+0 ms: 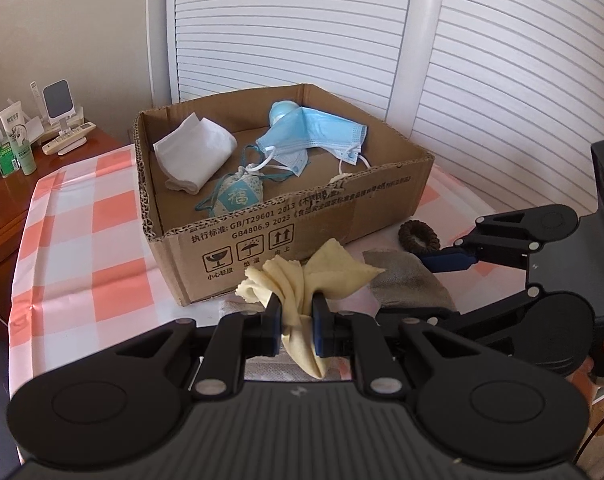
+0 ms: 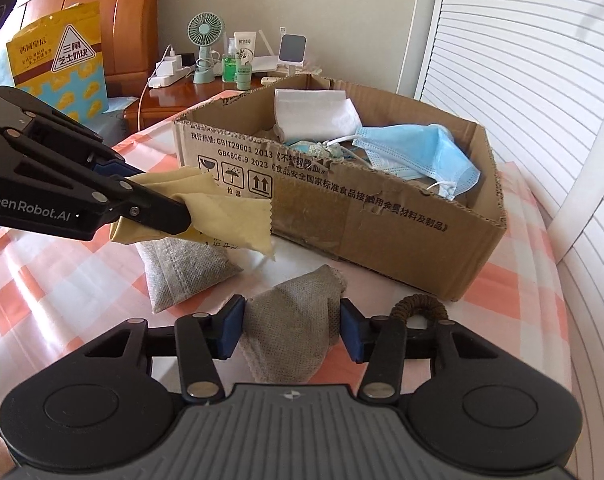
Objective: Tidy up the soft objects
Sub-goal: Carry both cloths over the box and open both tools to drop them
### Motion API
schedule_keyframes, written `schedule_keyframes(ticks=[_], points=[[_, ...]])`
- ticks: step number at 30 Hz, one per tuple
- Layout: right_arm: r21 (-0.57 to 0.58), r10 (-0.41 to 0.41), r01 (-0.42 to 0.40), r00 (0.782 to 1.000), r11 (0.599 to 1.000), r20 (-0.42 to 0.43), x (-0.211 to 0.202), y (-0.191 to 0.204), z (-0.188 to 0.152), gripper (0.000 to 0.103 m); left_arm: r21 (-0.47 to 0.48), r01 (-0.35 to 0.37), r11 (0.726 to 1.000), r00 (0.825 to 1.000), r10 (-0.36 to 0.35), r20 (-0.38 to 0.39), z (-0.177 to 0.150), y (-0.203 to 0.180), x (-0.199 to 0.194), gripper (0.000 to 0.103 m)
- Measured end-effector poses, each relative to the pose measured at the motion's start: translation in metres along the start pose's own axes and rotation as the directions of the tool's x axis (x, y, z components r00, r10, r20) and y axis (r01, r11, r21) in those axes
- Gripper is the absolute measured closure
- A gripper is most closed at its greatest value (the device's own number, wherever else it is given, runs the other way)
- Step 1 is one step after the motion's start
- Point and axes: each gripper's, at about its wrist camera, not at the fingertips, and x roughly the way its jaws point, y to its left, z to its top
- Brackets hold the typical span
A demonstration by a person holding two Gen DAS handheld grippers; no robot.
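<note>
2 grey pouches [image 2: 181, 272], 1 yellow cloth [image 1: 302, 280]

The box [image 1: 285, 236] sits on the counter [image 1: 81, 264]. In it lie a folded cloth [image 1: 195, 152], a mask [image 1: 314, 134] and a little pouch [image 1: 237, 196]. In front of the box lie two bags [image 2: 181, 268] and a hair tie [image 1: 418, 235].

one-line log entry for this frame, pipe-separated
left gripper: shut on yellow cloth, lifted | right gripper: open around grey pouch | cardboard box: holds face masks, white cloth, sachet
</note>
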Motion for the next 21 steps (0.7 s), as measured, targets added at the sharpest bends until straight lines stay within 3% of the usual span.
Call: schedule_keyframes(ticks=[11,21], points=[[-0.004,0.012,-0.012,1.000,1.000,0.022,-0.045,-0.005,0.012,0.048,0.089,0.064,0.994,0.998,-0.063,-0.015,0.014,-0.006,-0.032,0.090],[0.009,-0.036,0.035,0.992,0.999,0.119,-0.074,-0.025,0.038,0.048,0.145,0.035,0.989,0.994,-0.049,0.096,0.073,-0.002,-0.036,0.090]])
